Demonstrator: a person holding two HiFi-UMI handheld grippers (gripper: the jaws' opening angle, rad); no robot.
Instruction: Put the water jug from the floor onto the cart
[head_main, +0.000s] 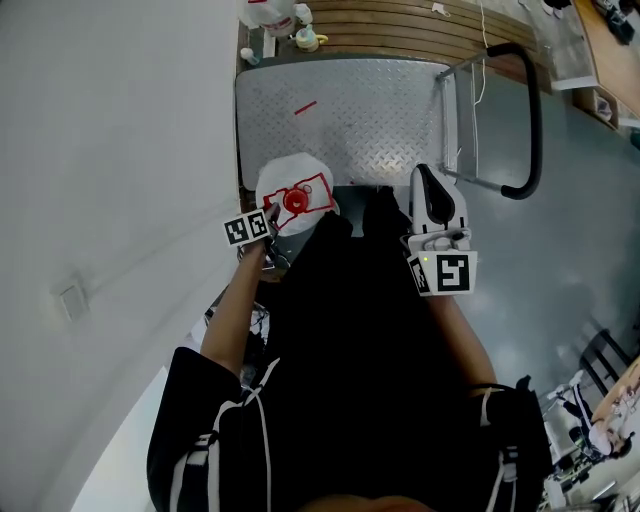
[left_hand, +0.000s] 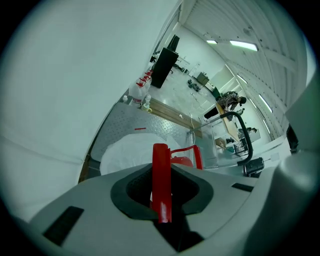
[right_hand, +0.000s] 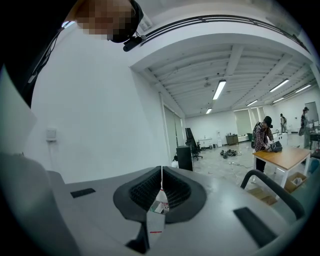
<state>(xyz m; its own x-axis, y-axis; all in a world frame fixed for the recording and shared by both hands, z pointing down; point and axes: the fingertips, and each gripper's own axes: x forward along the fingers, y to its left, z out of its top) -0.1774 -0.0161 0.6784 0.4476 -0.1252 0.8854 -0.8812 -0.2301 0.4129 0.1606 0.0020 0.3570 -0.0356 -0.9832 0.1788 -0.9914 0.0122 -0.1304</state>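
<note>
Water jug (head_main: 284, 176), one, handle (left_hand: 161, 162) in left hand-held gripper (left_hand: 160, 202); one cart (head_main: 350, 120), seemingly beside

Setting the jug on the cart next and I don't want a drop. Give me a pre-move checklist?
1. Left gripper clamped on red handle of the jug: ok.
2. Right gripper shut, empty, apart from the jug: ok.
3. Bare cart deck ahead of the jug: ok, bar one small red strip.
4. Jug bottom higher than deck edge: cannot tell.
5. Bottles at the deck's far edge, out of the way: ok.
</note>
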